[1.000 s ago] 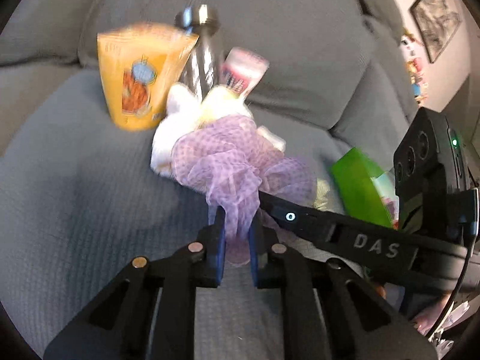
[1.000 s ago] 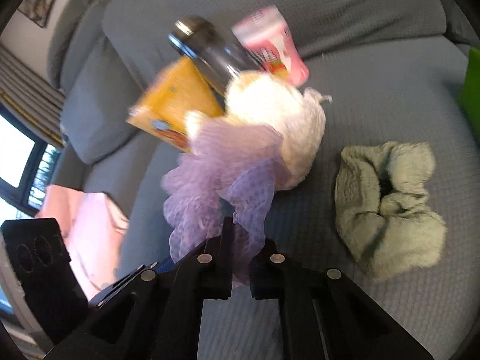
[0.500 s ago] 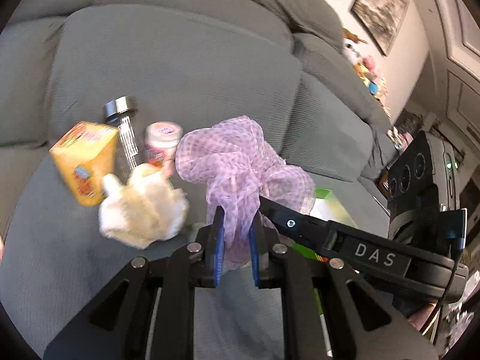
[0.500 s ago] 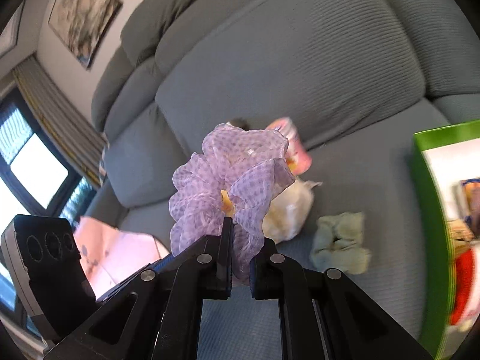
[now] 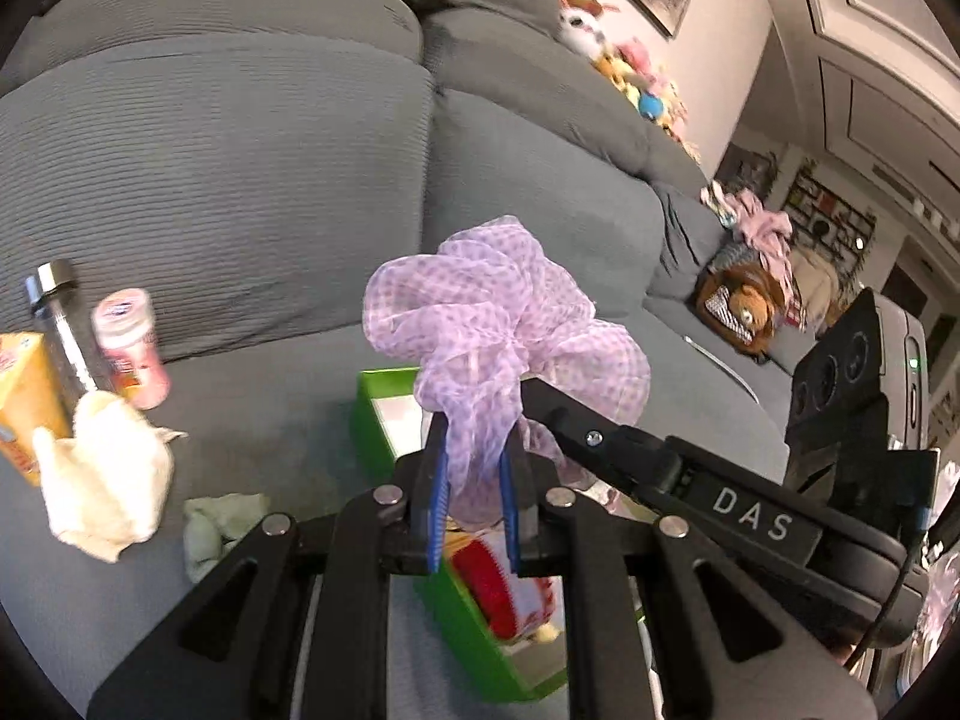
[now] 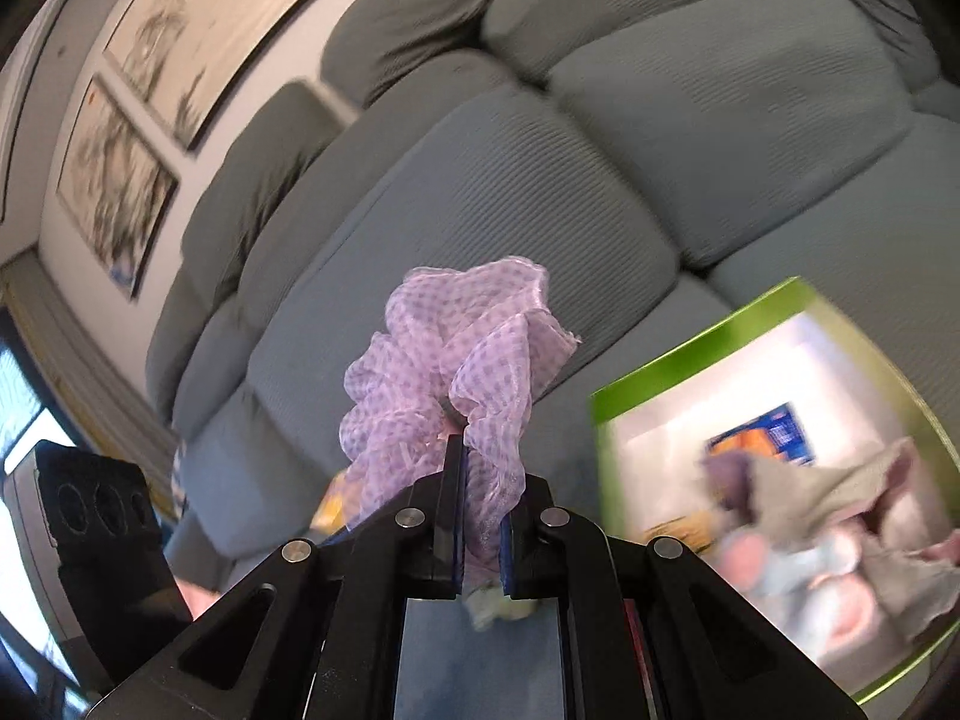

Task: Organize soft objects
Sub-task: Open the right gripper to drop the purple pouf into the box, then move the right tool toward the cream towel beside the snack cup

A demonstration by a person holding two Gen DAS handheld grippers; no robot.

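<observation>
Both grippers are shut on one lilac checked scrunchie [image 5: 504, 336], held in the air above the grey sofa seat; it also shows in the right wrist view [image 6: 456, 372]. My left gripper [image 5: 474, 480] pinches its lower part and my right gripper [image 6: 480, 516] pinches it from the other side. A green box [image 5: 384, 420] lies under it, and in the right wrist view the green box [image 6: 690, 348] holds several soft cloth items. A cream scrunchie [image 5: 102, 480] and a pale green scrunchie [image 5: 216, 522] lie on the seat at the left.
A yellow carton [image 5: 24, 396], a steel-capped bottle [image 5: 60, 330] and a pink bottle [image 5: 129, 348] stand against the sofa back [image 5: 210, 180] at the left. Plush toys [image 5: 630, 72] sit on the sofa top at the right.
Both grippers lifted the lilac scrunchie off the seat and carried it right, from over the cream scrunchie to above the green box.
</observation>
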